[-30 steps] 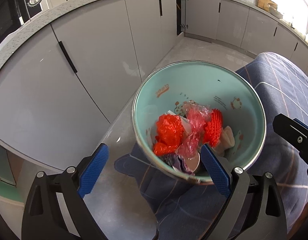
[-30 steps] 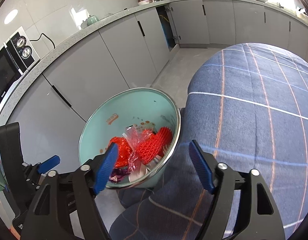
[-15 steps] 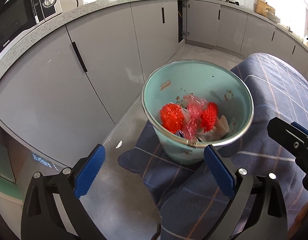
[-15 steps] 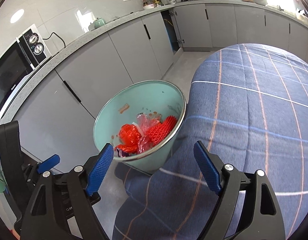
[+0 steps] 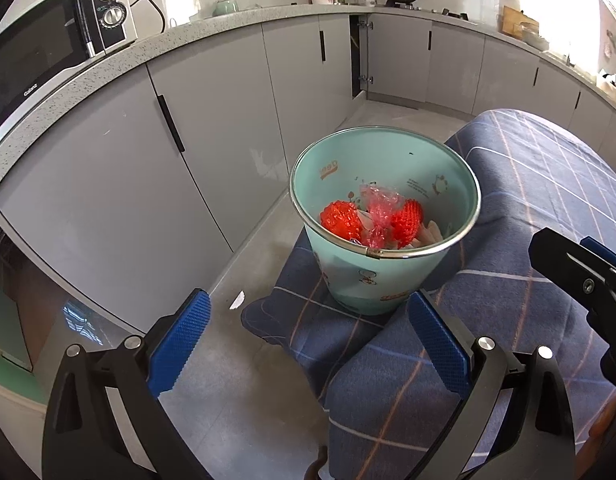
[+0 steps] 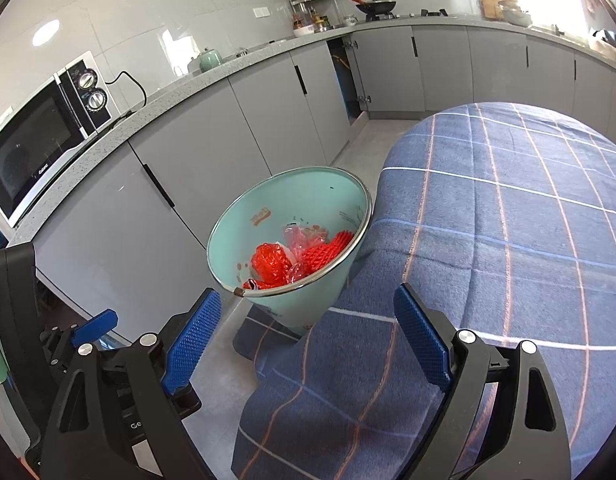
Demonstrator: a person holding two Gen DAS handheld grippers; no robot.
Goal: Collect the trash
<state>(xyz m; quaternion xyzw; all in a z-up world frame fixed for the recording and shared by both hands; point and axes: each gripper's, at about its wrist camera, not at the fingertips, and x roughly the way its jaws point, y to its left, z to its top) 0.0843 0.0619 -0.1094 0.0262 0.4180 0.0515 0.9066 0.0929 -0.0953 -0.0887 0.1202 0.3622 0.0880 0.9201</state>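
Note:
A mint-green trash bin (image 5: 372, 280) (image 6: 308, 304) with a metal rim stands on the floor against the edge of a blue plaid cloth. Inside it lie red foam netting (image 5: 342, 220) (image 6: 269, 262), crumpled pink plastic film (image 5: 380, 210) and pale paper scraps. My left gripper (image 5: 308, 320) is open and empty, held back from the bin and above it. My right gripper (image 6: 305, 320) is empty too, its jaws opening, likewise short of the bin. The right gripper's black finger shows at the right edge of the left wrist view.
Grey cabinet doors (image 5: 211, 120) run along the left and back under a speckled counter. A microwave (image 6: 39, 136) sits on that counter. The blue plaid cloth (image 6: 508, 240) covers a table on the right and drapes down to the grey floor (image 5: 243, 380).
Both grippers have drawn back and slightly up from the bin, which now looks smaller and farther. The right jaws have widened. The bin and its trash have not moved.

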